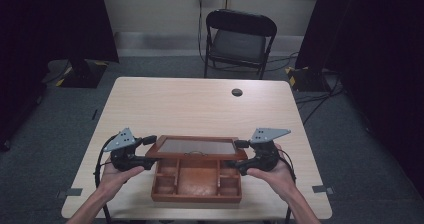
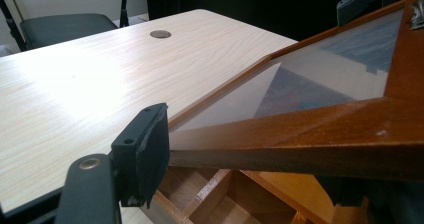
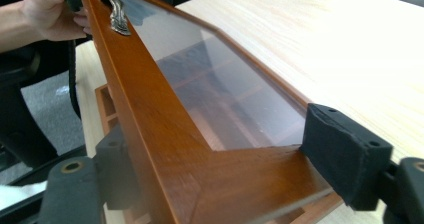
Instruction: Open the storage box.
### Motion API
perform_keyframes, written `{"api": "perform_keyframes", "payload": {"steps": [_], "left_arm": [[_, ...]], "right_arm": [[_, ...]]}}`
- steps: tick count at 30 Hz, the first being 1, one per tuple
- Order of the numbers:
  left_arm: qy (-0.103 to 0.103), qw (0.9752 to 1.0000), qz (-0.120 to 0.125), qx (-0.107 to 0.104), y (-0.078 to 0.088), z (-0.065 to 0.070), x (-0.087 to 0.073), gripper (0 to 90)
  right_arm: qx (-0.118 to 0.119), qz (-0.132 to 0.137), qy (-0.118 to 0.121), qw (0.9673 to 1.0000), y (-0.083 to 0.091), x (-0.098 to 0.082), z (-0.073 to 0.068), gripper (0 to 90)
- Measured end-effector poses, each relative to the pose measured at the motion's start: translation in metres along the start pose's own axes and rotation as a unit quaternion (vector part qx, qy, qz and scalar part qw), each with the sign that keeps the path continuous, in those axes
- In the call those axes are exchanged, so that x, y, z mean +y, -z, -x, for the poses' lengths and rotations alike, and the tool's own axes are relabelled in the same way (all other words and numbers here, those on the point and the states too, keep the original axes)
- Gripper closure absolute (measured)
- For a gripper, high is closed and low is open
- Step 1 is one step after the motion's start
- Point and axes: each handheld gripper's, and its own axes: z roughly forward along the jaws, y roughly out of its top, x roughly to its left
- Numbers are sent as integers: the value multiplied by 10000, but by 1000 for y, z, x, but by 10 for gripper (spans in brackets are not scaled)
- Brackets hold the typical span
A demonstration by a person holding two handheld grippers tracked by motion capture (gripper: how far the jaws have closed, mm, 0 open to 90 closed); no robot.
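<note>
A brown wooden box (image 1: 197, 184) with several compartments sits at the table's near edge. Its glass-paned lid (image 1: 197, 147) is raised, hinged along the far side. My left gripper (image 1: 148, 151) clamps the lid's left front corner, and my right gripper (image 1: 237, 154) clamps the right front corner. In the left gripper view one pad (image 2: 145, 149) presses the lid frame (image 2: 310, 129) while the other jaw lies under it. The right gripper view has the frame corner (image 3: 225, 179) between both jaws of the right gripper (image 3: 230, 169), and a metal handle (image 3: 117, 16) shows on the front rail.
The light wooden table (image 1: 200, 104) has a round cable hole (image 1: 237, 92) near its far edge. A black folding chair (image 1: 240, 39) stands behind it. Dark curtains hang at both sides, and cables lie on the floor at the right.
</note>
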Motion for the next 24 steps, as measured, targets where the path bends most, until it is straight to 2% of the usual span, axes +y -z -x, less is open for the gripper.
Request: {"api": "perform_keyframes", "payload": {"steps": [2,6,11,15,24], "left_arm": [[-8,10000,-16,21,0,-1,4,296],[83,9999,69,33,-1,-4,6,302],[92,9999,42,21,-3,-8,11,323],[105,9999,82,27,-5,-10,15,344],[198,9997,100,-42,-11,-16,15,390]], "right_arm": [[-47,75,-64,9999,1,0,3,270],[34,294,-293,9991,4,1,11,312],[46,369,-268,9989,3,5,15,385],[-8,495,-356,9981,1,8,20,412],[-66,515,-444,9977,-5,11,26,416]]}}
